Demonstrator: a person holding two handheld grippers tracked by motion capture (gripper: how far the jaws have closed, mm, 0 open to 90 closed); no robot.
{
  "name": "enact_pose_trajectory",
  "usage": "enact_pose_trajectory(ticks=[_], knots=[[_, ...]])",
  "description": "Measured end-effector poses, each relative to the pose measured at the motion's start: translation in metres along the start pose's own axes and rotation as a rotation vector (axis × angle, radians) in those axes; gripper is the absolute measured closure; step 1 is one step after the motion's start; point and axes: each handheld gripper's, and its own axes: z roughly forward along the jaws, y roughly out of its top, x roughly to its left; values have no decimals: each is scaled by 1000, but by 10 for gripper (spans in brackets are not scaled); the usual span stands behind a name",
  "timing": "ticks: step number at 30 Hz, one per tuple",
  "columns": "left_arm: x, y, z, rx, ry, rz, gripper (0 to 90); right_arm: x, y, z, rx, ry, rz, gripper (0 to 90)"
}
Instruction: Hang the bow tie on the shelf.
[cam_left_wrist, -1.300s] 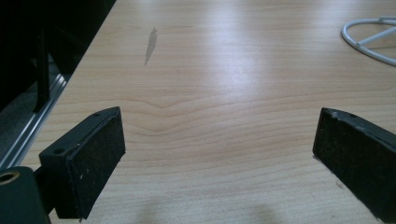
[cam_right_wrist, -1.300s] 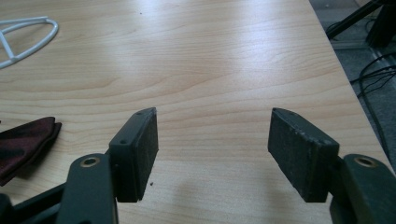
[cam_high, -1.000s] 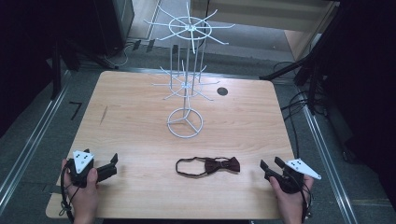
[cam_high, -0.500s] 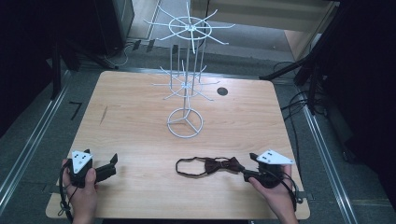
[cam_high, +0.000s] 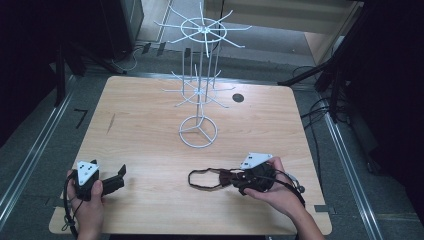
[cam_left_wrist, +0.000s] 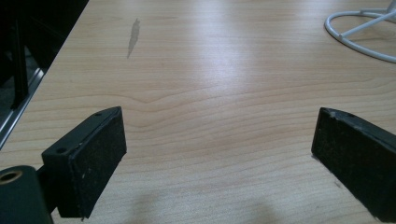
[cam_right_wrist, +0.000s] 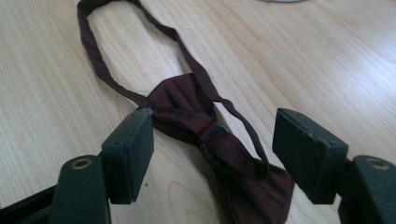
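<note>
Right tool (cam_high: 239, 181) (jaws seemingly apart) over the bow tie (cam_high: 226, 178).

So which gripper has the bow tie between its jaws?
The right gripper: the dark red bow tie lies between its open jaws, not yet clamped. The left gripper faces bare table.

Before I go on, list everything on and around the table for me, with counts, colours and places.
bow tie: one, dark maroon with a strap loop, near table edge right of centre, lying between the right jaws
wire rack: one, white, ring foot at table centre, spoked arms above
table: one, light wood
hole: one, dark, round, far right of the table
left tongs: one, black, open over bare wood, near left corner
right tongs: one, black, open astride the bow tie, jaws just been opening
</note>
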Motion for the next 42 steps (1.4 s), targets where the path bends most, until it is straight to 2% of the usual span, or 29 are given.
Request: enact_pose_trajectory(ticks=[4,7,8,9,13,15,17,18,20,21,22,23,26,28,30,32,34,35,36,40,42], knots=[[0,0,0,3,-1,-1,40,-2,10,8,72,57,-56,233],[0,0,0,4,1,1,41,-4,15,14,121,77,-86,213],[0,0,0,4,1,1,44,-4,15,14,121,77,-86,213],[0,0,1,3,1,1,45,-5,18,19,153,94,-110,203],[-1,0,1,6,1,2,46,-7,24,25,212,120,-143,205],[0,0,1,6,-1,3,46,-8,26,27,219,121,-156,206],[-1,0,1,5,0,4,55,-9,31,30,264,142,-168,216],[-1,0,1,5,-2,6,55,-9,31,30,264,142,-168,216],[-1,0,1,9,-2,9,56,-9,34,33,301,154,-188,223],[-1,0,1,12,-3,10,56,-9,36,34,323,150,-201,235],[-1,0,2,11,-3,10,56,-8,38,37,356,147,-239,271],[-1,0,2,12,-3,11,56,-8,39,38,368,153,-254,293],[-1,1,2,12,-3,12,56,-7,42,41,405,156,-280,339],[-2,0,2,12,-3,15,57,-7,43,44,409,172,-275,356],[-2,0,2,11,-1,19,57,-8,44,48,428,167,-284,360],[-3,0,2,11,1,22,57,-8,43,50,453,160,-270,380],[-3,0,2,11,1,23,59,-9,43,52,458,157,-276,393],[-3,0,2,10,1,23,59,-11,44,52,466,172,-254,477],[-3,0,2,11,1,24,59,-11,45,52,460,173,-250,520],[-3,0,2,12,3,26,59,-15,46,51,461,173,-226,644],[-3,0,2,13,5,27,60,-16,45,50,453,173,-233,717]])
